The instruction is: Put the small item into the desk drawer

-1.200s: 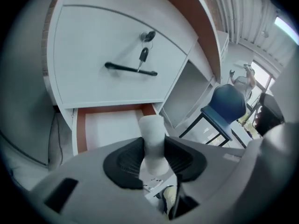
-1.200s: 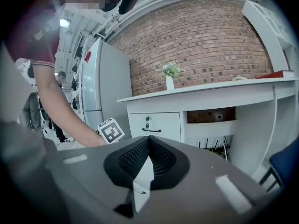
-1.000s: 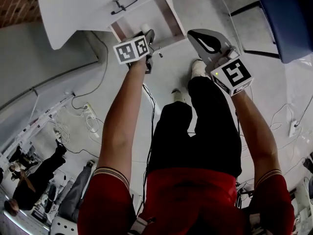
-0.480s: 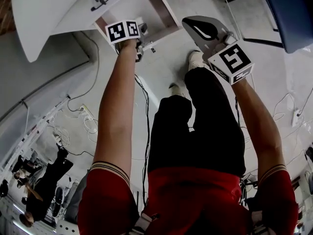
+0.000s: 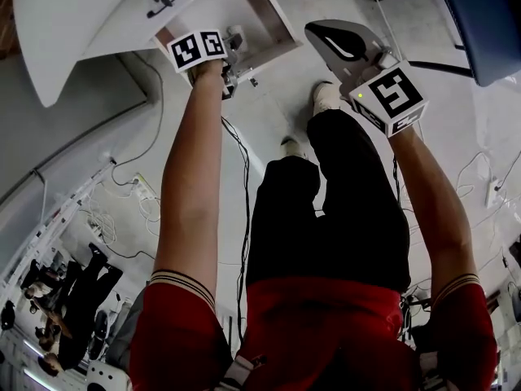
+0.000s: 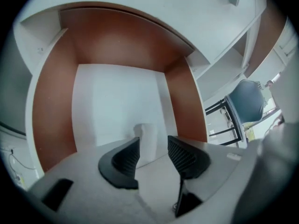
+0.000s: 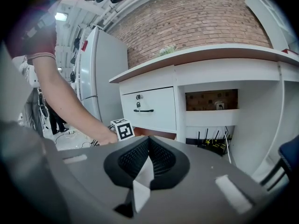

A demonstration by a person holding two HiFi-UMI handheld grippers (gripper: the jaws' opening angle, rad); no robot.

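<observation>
The open desk drawer (image 6: 117,101) has brown side walls and a white floor. My left gripper (image 6: 152,155) is inside it, its jaws opening. A small white item (image 6: 147,139) stands on the drawer floor between the jaws, against the left pad and apart from the right one. From the head view, the left gripper (image 5: 230,54) reaches over the drawer (image 5: 264,15) under the white desk. My right gripper (image 5: 340,43) hangs over the floor to the right, shut and holding nothing; its pads meet in the right gripper view (image 7: 148,157).
A blue chair (image 5: 482,19) stands at the far right. Cables (image 5: 146,194) lie on the floor to the left, and the person's legs (image 5: 326,202) fill the middle. A closed upper drawer with a black handle (image 7: 145,110) sits above the open one.
My left gripper has moved forward over the open drawer with the white item. Its jaws now stand apart around the item. The right gripper has barely moved.
</observation>
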